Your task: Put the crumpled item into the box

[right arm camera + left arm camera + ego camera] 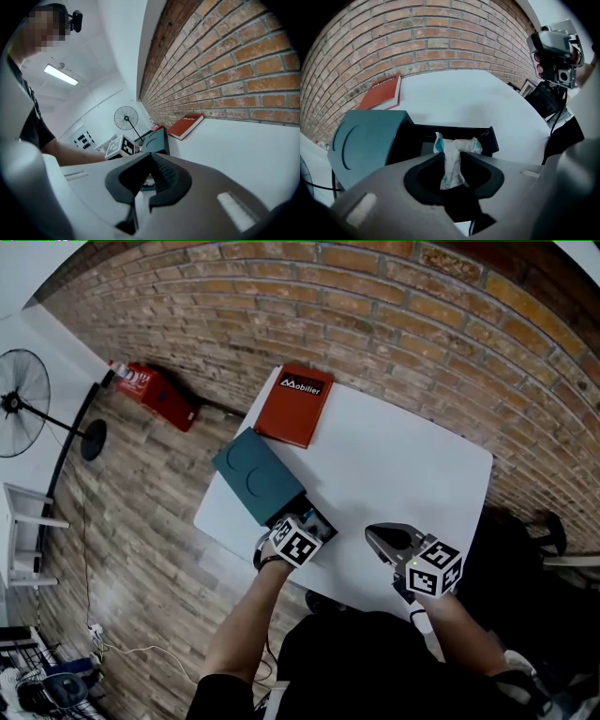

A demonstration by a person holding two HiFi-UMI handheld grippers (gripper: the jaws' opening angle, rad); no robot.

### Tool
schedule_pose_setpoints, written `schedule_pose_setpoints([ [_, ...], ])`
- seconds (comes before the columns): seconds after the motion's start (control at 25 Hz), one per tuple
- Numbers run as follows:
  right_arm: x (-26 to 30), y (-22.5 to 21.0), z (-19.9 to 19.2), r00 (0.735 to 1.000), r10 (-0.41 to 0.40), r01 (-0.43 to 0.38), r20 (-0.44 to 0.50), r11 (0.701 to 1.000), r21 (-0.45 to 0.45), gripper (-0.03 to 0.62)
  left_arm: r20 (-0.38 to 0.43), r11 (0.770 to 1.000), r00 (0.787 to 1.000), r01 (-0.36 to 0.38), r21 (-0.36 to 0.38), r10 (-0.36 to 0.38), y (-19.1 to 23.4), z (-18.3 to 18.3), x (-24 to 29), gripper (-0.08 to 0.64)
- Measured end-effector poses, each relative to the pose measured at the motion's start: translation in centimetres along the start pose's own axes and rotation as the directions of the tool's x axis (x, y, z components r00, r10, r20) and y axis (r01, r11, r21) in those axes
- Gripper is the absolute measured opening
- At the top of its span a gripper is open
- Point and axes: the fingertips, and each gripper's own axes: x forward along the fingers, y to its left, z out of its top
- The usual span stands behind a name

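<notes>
The left gripper (451,154) is closed on the crumpled item (452,161), a soft, wrinkled white wrapper with blue-green print. The dark ribbed tips pinch it in its narrow middle, and its wider upper part spreads out just past the tips. Directly ahead of this gripper and below the item is the box (487,138), a black, straight-walled tray with an open top; the item hangs over its near rim. Touching the box on the gripper's left is a smooth teal cover (365,140) with rounded corners and a pressed circle on its face. Farther ahead and to the left, a flat red book (382,91) lies at the far edge of the tabletop (478,98). The tabletop is white and smooth, and it stretches wide ahead and to the right, as far as the rough brick wall (417,37). The right gripper (149,157) is well to the right, above the near part of the tabletop, its tips together with nothing between them.
</notes>
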Motion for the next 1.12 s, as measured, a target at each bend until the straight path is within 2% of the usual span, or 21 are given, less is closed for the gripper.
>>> schedule_pose_setpoints([
  [0.12, 0.0, 0.5, 0.2, 1.000, 0.000, 0.000, 0.003, 1.000, -0.007, 0.000, 0.031, 1.000, 0.999, -0.012, -0.017, 0.013, -0.2, 0.0, -0.6, 0.073],
  [0.28, 0.1, 1.8, 0.6, 1.000, 0.010, -0.010, 0.004, 0.999, -0.031, 0.001, 0.097, 0.998, 0.994, -0.044, -0.045, 0.048, 0.0, 0.4, -2.7, 0.067],
  [0.56, 1.1, 5.0, 1.4, 0.999, 0.034, -0.032, 0.015, 0.995, -0.091, 0.001, 0.241, 0.992, 0.966, -0.075, -0.105, 0.099, 0.5, 0.8, -8.9, 0.066],
  [0.76, 1.6, 8.1, 2.8, 0.998, 0.043, -0.036, 0.043, 0.988, -0.153, 0.000, 0.355, 0.983, 0.925, -0.085, -0.163, 0.138, 0.2, -0.4, -14.5, 0.066],
  [0.92, 1.8, 10.3, 3.7, 0.997, 0.045, -0.031, 0.068, 0.980, -0.195, 0.000, 0.437, 0.973, 0.880, -0.102, -0.205, 0.185, -0.1, -2.1, -18.9, 0.066],
  [1.12, 2.7, 12.9, 3.8, 0.997, 0.060, -0.047, 0.045, 0.967, -0.249, 0.000, 0.493, 0.954, 0.835, -0.112, -0.279, 0.243, 0.4, -5.0, -22.8, 0.067],
])
